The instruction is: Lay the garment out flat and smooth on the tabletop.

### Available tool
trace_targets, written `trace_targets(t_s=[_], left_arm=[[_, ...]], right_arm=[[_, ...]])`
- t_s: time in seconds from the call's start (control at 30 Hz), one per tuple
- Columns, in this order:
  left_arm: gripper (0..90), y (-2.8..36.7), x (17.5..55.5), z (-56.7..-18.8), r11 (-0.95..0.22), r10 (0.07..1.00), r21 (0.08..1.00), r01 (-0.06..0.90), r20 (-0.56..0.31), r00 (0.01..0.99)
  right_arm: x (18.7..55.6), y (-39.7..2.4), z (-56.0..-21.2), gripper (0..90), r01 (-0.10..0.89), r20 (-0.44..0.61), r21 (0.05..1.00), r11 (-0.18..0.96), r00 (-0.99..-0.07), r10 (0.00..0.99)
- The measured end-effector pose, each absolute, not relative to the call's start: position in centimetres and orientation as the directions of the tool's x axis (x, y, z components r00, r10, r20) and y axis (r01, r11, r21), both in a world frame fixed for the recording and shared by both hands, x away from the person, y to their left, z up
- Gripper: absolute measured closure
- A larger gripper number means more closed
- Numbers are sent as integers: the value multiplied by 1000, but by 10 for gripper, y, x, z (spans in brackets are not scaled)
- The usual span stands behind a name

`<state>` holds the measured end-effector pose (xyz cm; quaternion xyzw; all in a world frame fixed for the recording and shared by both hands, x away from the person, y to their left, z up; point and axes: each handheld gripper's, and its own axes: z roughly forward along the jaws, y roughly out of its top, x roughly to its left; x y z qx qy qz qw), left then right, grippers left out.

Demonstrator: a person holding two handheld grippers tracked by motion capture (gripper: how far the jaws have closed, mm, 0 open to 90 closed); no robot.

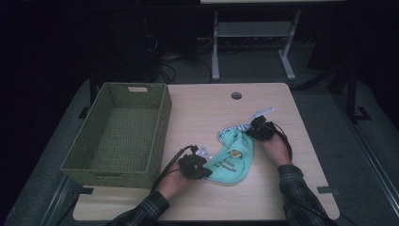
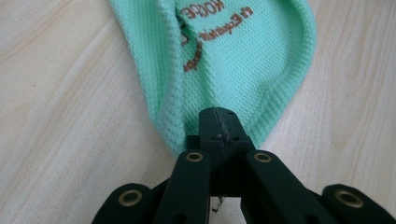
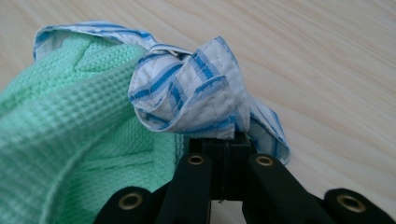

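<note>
A mint-green garment (image 1: 234, 154) with brown lettering is stretched on the wooden bench (image 1: 202, 113) between two claws, to the right of a woven green basket (image 1: 162, 127). The left claw (image 1: 201, 170) is clenched on the garment's near edge, the knit fabric (image 2: 233, 70) being pinched at the closed tips in the left gripper view. The right claw (image 1: 256, 128) is clamped on the far end, where a blue-and-white striped trim (image 3: 196, 93) is bunched above its closed tips, the green knit (image 3: 70, 154) lying beside it.
</note>
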<state>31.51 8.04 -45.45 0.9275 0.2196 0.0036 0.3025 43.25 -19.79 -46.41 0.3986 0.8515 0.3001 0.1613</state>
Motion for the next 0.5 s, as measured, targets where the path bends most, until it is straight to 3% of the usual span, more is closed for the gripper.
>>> trace_targets(t_s=[0.27,0.5], left_arm=[[896,80,315,-454,-721,409,563,404,-124,904],[896,81,316,-454,-727,404,559,399,-121,906]], right_arm=[[432,-216,-463,900,612,-62,638,467,-564,824],[428,-222,-450,898,612,-11,667,426,-563,826]])
